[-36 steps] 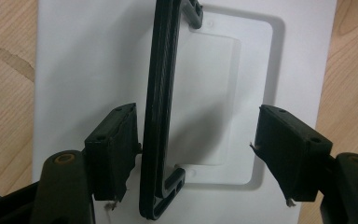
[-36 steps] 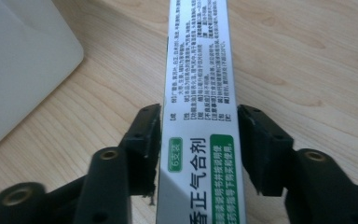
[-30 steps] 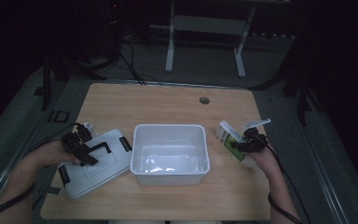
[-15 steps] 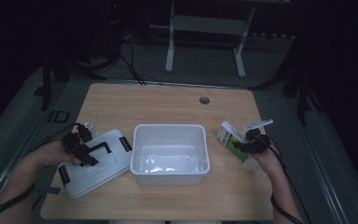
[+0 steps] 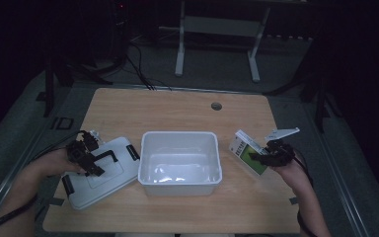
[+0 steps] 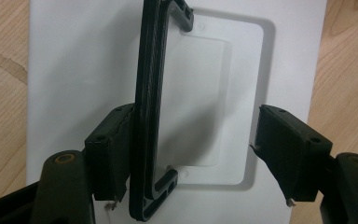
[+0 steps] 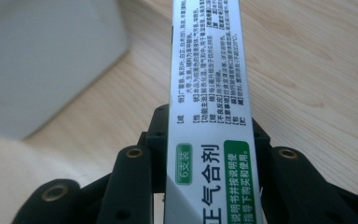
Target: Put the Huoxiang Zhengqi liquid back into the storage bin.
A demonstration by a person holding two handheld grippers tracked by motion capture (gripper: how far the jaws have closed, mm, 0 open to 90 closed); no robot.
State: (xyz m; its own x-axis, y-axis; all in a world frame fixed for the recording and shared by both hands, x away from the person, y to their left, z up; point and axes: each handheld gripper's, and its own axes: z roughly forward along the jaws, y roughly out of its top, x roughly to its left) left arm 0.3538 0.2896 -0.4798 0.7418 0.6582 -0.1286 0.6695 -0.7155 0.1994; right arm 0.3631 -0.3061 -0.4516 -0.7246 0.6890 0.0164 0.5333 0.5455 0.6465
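Figure: packing a box into a bin, seen from above and along each tool. My right tool (image 5: 262, 159) pinches a white-and-green carton (image 5: 247, 152) by its narrow sides; its jaws have just been closing, and the right gripper view shows the carton (image 7: 209, 116) pressed between both pads. The carton sits at 3 o'clock of the open white bin (image 5: 180, 183), just beside its wall and tilted above the worktop (image 5: 177, 106). My left tool (image 5: 85, 155) rests at 9 o'clock of the bin, over the white lid (image 5: 113, 173). In the left gripper view its jaws stand spread around the lid's black handle (image 6: 151, 93), one pad touching the bar, the other well apart. To do this step well, I judge I should raise the carton clear of the rim, carry it toward 9 o'clock, keep the grip firm, and let go only once it is low inside the bin.
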